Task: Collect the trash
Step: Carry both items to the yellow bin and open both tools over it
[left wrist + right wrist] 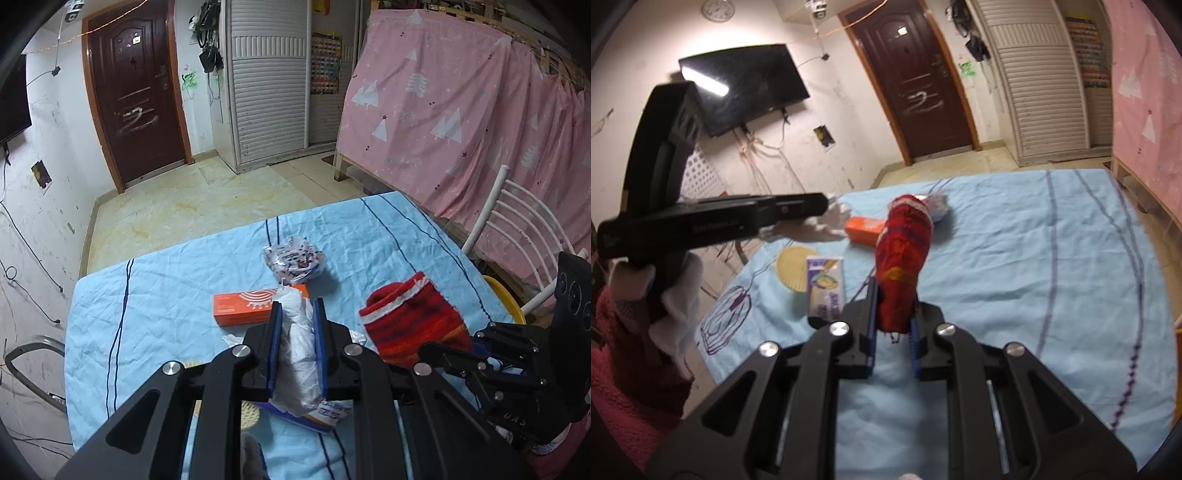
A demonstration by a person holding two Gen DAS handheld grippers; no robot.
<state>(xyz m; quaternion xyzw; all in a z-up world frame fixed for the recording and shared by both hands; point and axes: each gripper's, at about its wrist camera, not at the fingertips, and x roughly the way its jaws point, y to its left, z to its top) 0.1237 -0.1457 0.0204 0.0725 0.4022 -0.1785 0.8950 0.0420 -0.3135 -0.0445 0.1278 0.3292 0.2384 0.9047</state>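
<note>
My left gripper (297, 314) is shut on a crumpled white tissue (300, 354) and holds it above the blue cloth of the table (159, 295); it also shows in the right wrist view (827, 206). My right gripper (894, 314) is shut on a red knitted pouch (905, 254), which stands up off the cloth; the pouch also shows in the left wrist view (413, 325). An orange box (247, 308) lies beyond the tissue. A crumpled printed wrapper (295, 260) lies farther back. A purple-and-white packet (827, 291) lies on a yellow round lid (792, 267).
A white chair (517, 236) stands at the table's right side, with a yellow object (508, 299) below it. Pink curtain (461, 110) hangs on the right. A door (136, 96) and tiled floor (207, 199) lie beyond the table. A TV (746, 85) hangs on the wall.
</note>
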